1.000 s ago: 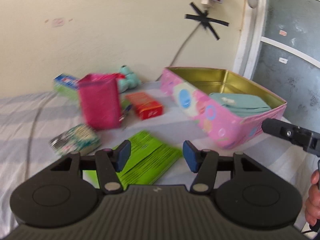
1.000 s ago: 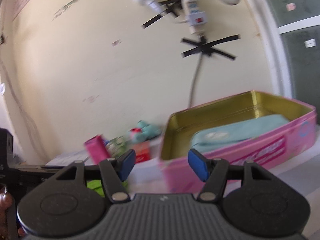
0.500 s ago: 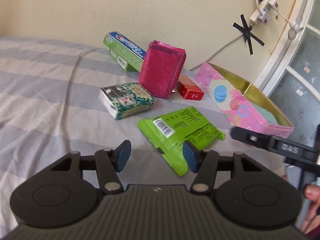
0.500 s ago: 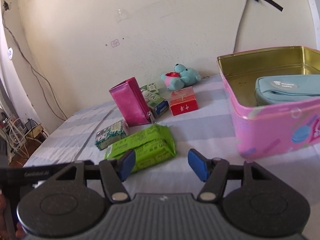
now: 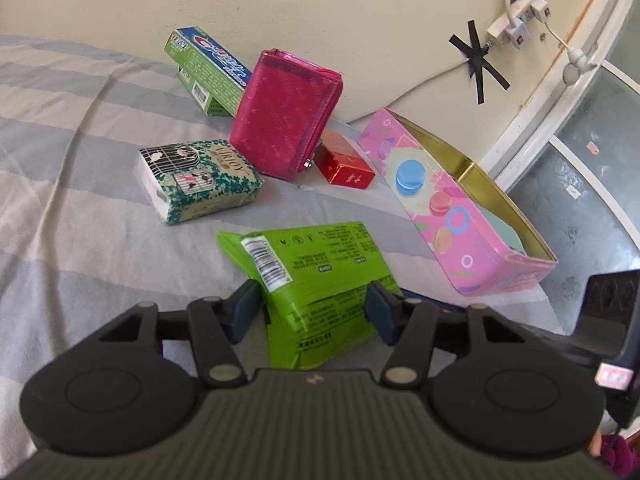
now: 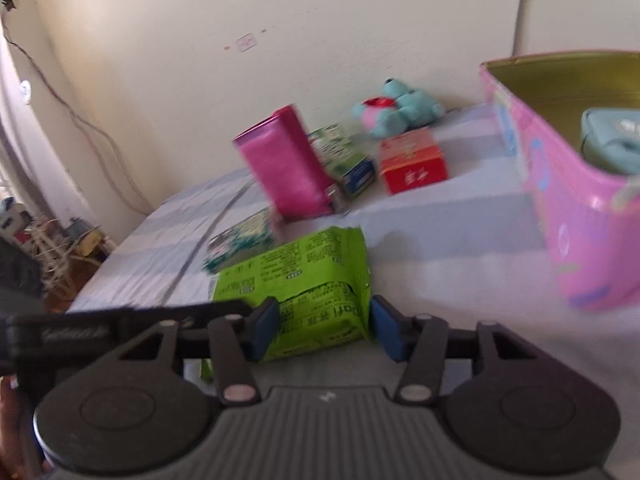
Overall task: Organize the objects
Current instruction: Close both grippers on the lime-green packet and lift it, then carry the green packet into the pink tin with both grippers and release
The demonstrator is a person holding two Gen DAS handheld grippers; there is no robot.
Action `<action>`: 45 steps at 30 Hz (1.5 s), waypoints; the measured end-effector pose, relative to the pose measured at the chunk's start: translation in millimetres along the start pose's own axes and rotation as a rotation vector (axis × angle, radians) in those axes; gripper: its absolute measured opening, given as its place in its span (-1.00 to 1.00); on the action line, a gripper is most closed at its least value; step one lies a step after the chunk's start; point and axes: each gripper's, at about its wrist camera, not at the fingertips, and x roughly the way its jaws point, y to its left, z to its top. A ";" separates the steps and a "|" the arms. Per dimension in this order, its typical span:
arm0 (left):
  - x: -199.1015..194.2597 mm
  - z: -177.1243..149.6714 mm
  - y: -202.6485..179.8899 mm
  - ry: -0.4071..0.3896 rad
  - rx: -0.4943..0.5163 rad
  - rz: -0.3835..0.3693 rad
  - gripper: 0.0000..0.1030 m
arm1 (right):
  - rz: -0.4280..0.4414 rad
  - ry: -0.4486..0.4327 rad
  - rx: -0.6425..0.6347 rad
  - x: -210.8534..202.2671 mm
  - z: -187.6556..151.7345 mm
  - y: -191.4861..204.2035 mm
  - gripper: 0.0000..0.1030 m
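A green packet (image 5: 320, 264) lies on the striped bed sheet (image 5: 60, 160), in front of the pink tin (image 5: 452, 216). My left gripper (image 5: 313, 310) is shut on the packet's near end, a blue pad pressed against each side. In the right wrist view the same green packet (image 6: 304, 276) sits between the pads of my right gripper (image 6: 324, 328). Its jaws are closing, and both pads touch the wrapper. The pink tin (image 6: 560, 208) stands open at the right with a teal pouch (image 6: 608, 140) inside.
Behind the packet are a patterned tissue pack (image 5: 196, 178), an upright pink wallet (image 5: 286, 112), a toothpaste box (image 5: 208, 68) and a red box (image 5: 344, 164). A teal plush toy (image 6: 400, 108) lies by the wall. The bed's edge drops off at far left in the right wrist view.
Both grippers came down and forward to the green packet, which now sits between each pair of pads. Both pairs of jaws have narrowed onto it.
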 end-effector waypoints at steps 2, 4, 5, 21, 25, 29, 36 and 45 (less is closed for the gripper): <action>-6.4 -4.3 -1.8 -0.008 0.003 0.003 0.03 | -0.003 -0.012 -0.007 -8.2 -9.9 7.3 -0.20; -12.0 -4.7 -6.4 -0.013 0.001 -0.004 0.02 | -0.007 -0.023 -0.012 -16.2 -16.1 11.4 -0.25; -15.0 -2.1 -11.8 -0.025 0.012 -0.007 0.02 | -0.012 -0.035 -0.025 -20.2 -16.8 13.6 -0.25; 94.5 106.4 -183.8 -0.050 0.248 -0.180 0.02 | -0.218 -0.301 0.026 -117.0 108.1 -91.9 -0.27; 153.6 119.3 -205.5 0.007 0.247 -0.179 0.02 | -0.264 -0.253 0.088 -102.5 138.7 -152.8 -0.27; 211.4 132.2 -213.3 0.101 0.215 -0.160 0.02 | -0.281 -0.159 0.182 -76.5 162.2 -207.1 -0.27; 281.3 149.8 -218.2 0.237 0.174 -0.108 0.10 | -0.319 -0.004 0.253 -38.0 190.8 -255.0 -0.11; 222.6 145.5 -208.7 0.136 0.191 -0.103 0.11 | -0.390 -0.198 0.243 -60.5 170.8 -231.8 0.08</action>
